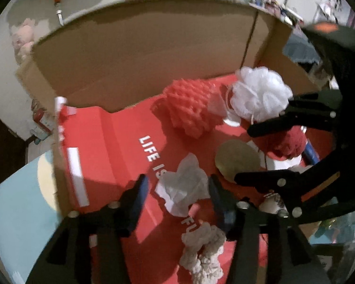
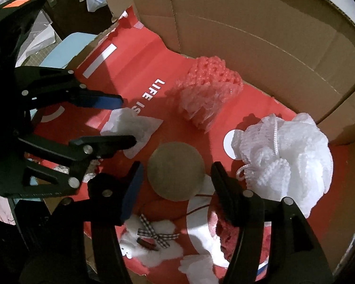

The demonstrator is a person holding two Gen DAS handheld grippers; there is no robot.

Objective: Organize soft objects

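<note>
Soft objects lie on a red printed box floor (image 1: pixel 120 142). My left gripper (image 1: pixel 177 189) is open, its fingers on either side of a crumpled white tissue (image 1: pixel 184 189), also in the right wrist view (image 2: pixel 132 127). My right gripper (image 2: pixel 175 177) is open around a tan round sponge (image 2: pixel 175 170), which also shows in the left wrist view (image 1: pixel 236 161). A pink knobbly foam piece (image 2: pixel 208 90), a white mesh bath pouf (image 2: pixel 288 156), a dark red pouf (image 2: pixel 227 234), a white plush with a checked bow (image 2: pixel 151 241) and a beige fluffy piece (image 1: pixel 203 250) lie around.
Tall cardboard walls (image 1: pixel 142 54) (image 2: pixel 260 23) stand behind and to the right of the objects. A light blue surface (image 1: pixel 19 213) lies left of the box. Plush toys (image 1: pixel 23 37) and clutter sit on the floor beyond.
</note>
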